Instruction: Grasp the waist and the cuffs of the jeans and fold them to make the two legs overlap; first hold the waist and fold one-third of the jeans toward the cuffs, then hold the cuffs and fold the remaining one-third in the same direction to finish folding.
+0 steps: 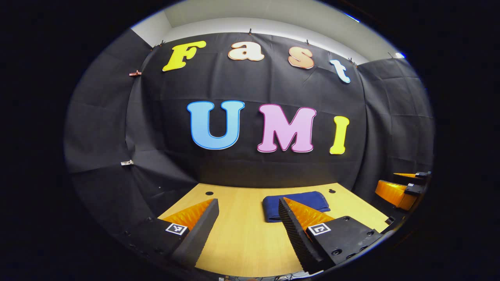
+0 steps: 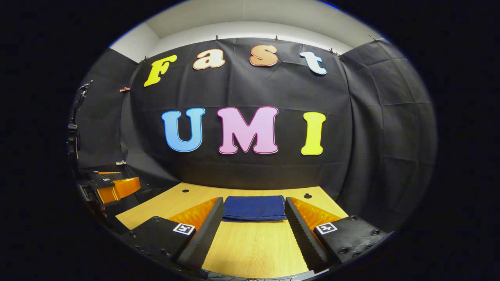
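The dark blue jeans lie folded into a compact rectangle on the wooden table, near its far edge by the cloth wall. In the right gripper view my right gripper is open, held above the table with the folded jeans lying beyond, framed between its two fingers. In the left gripper view the jeans lie ahead and to the right, partly behind the right finger of my left gripper, which is open and holds nothing. My right gripper shows at the far right of that view.
Small dark holes mark the table's far corners. The black cloth wall stands right behind the table. My left gripper shows at the left edge of the right gripper view, off the table's side.
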